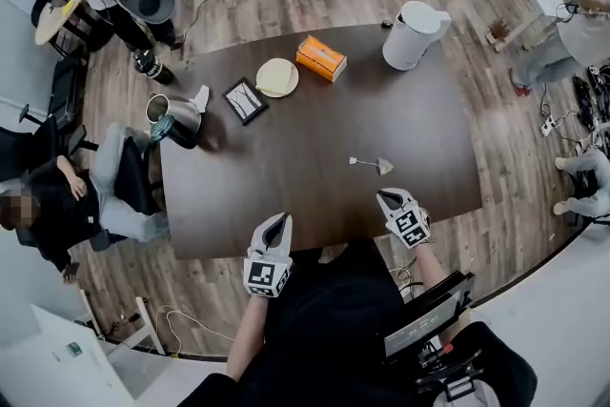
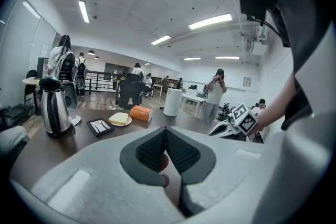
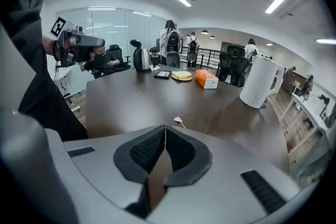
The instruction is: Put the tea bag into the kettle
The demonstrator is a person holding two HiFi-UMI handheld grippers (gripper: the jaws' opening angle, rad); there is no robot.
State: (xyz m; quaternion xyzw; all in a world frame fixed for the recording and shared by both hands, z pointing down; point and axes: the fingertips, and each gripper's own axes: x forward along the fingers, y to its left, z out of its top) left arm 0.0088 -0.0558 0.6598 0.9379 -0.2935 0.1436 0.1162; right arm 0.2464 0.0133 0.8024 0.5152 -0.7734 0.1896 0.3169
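Head view showed the tea bag (image 1: 381, 166) lying flat on the dark table (image 1: 286, 176), its string trailing off toward the left of the picture. It lay a short way ahead of the right gripper (image 1: 386, 198), near the fingertips but apart from them, with bare tabletop between. The left gripper (image 1: 278, 219) hung at the near table edge, well apart from the tea bag.

Right gripper view showed the two dark ribbed pads (image 3: 181, 150) pressed together at their tips with nothing between them. The tea bag (image 3: 179, 120) sat on the table just beyond those tips, a little to the right of the line they pointed along.

Left gripper view showed that gripper (image 2: 166, 129) likewise clenched, tips meeting and empty; the tea bag did not show there.

The steel kettle (image 1: 176, 119) stood at the far left edge of the table, well apart from the tea bag and from both grippers. Between kettle and tea bag, farther back, lay a dark framed card (image 1: 245, 100), a plate (image 1: 276, 77) and an orange box (image 1: 321, 58). A white jug (image 1: 415, 35) stood at the far right corner.
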